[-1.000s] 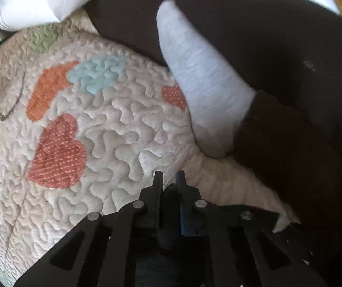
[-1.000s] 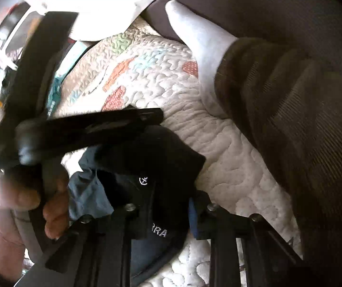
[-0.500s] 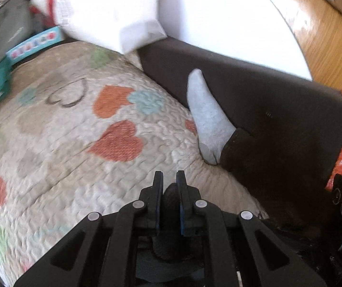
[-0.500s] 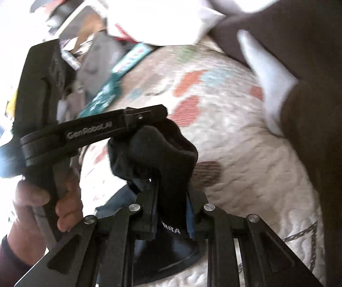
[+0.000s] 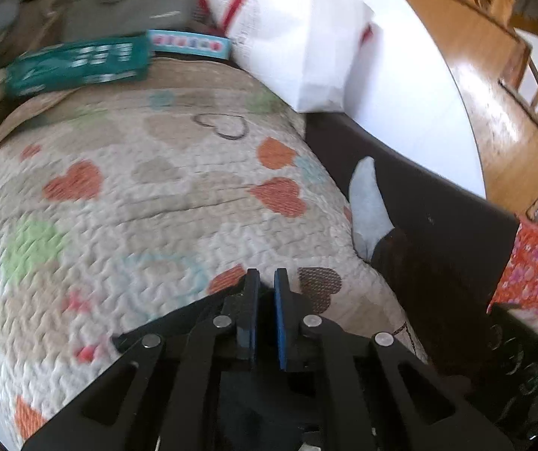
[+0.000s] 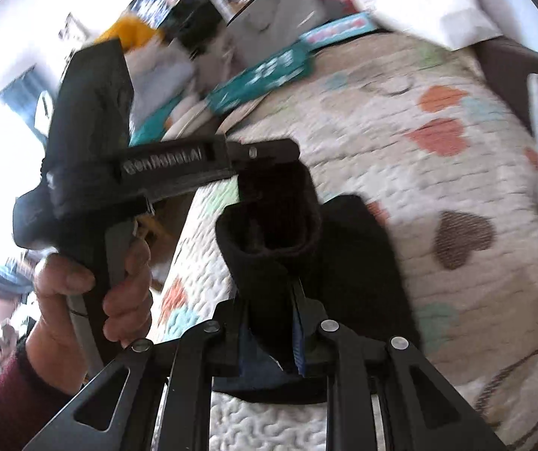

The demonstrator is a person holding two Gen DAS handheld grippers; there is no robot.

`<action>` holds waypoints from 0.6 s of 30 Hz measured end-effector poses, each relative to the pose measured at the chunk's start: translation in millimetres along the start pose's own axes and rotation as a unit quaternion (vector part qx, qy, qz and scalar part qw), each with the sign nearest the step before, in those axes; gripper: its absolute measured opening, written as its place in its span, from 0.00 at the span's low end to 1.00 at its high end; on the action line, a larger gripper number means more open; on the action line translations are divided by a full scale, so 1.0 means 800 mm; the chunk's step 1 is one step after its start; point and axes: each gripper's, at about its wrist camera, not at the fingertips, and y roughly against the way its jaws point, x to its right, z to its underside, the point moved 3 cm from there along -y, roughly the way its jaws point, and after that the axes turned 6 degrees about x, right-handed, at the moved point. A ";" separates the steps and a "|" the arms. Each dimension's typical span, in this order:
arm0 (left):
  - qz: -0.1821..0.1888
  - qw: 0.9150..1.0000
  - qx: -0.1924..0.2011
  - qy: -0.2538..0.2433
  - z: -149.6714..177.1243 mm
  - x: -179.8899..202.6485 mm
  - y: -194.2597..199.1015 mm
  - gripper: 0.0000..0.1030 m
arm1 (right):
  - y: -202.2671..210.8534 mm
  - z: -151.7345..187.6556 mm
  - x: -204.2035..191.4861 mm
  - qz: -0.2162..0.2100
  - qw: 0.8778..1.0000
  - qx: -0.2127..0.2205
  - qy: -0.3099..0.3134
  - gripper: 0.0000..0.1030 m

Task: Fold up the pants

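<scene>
The pants are dark, nearly black fabric held up above the quilted heart-patterned bedspread. My right gripper is shut on a bunched edge of the pants. My left gripper has its pads close together with dark fabric below them. In the right wrist view the left gripper's tip pinches the top of the same cloth, so the fabric hangs between both grippers. A hand grips the left tool's handle.
A person's leg in dark brown trousers with a grey sock rests on the bed's right side. A white bag, a teal box and clutter lie at the bed's far end. A red patterned cloth is at right.
Both grippers have risen well above the bedspread, lifting the pants off it. The right gripper has closed on the fabric, and both views have tilted toward the bed's far end.
</scene>
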 end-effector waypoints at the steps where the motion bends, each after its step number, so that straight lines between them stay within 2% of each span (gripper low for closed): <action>1: -0.002 1.000 0.002 0.008 0.004 -0.008 0.006 0.07 | -0.005 0.004 -0.006 -0.002 1.000 -0.007 0.006 0.20; 7: -0.032 0.996 0.009 0.078 0.047 -0.074 0.025 0.07 | -0.054 0.044 -0.036 0.005 0.996 -0.059 0.061 0.20; 11: -0.072 0.990 0.008 0.124 0.077 -0.114 0.032 0.07 | -0.075 0.072 -0.045 0.021 0.990 -0.087 0.110 0.21; 14: -0.103 0.980 0.009 0.169 0.097 -0.144 0.040 0.07 | -0.079 0.084 -0.053 0.028 0.985 -0.094 0.140 0.34; 16: -0.108 0.973 0.025 0.202 0.105 -0.161 0.056 0.10 | -0.077 0.091 -0.060 0.013 0.983 -0.104 0.147 0.58; 18: -0.116 0.966 0.050 0.227 0.109 -0.173 0.076 0.16 | -0.068 0.098 -0.073 -0.014 0.980 -0.114 0.163 0.63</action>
